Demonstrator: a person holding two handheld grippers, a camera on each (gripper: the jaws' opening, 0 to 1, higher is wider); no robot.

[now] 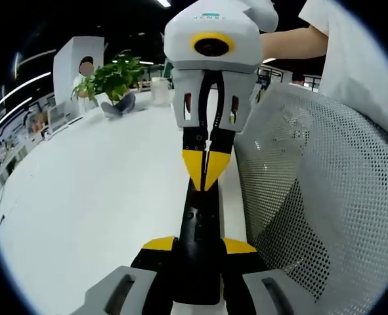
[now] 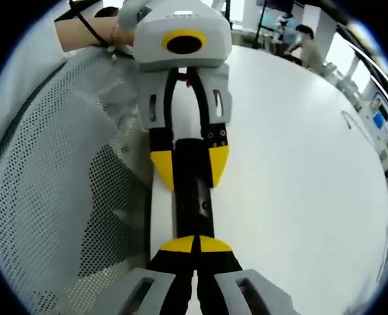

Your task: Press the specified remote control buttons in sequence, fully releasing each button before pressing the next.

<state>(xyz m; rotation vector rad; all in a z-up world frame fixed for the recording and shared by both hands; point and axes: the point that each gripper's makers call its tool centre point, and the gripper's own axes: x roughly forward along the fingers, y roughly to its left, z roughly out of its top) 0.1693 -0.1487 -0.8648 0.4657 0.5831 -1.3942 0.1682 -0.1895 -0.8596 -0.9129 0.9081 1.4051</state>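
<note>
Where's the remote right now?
The black remote is clamped in the left gripper at the white table's edge beside the mesh chair back, the right gripper's tips touching its far end.

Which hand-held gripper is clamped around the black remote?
The left hand-held gripper: its jaws flank the remote, while the right hand-held gripper points shut jaws at it.

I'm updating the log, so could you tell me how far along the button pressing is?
Done: the left gripper clamps the black remote. In hand: the right gripper, tips closed, meets the remote's top face, apparently on a button. Left: the release and any further presses; the pictures don't show how many were made.
</note>
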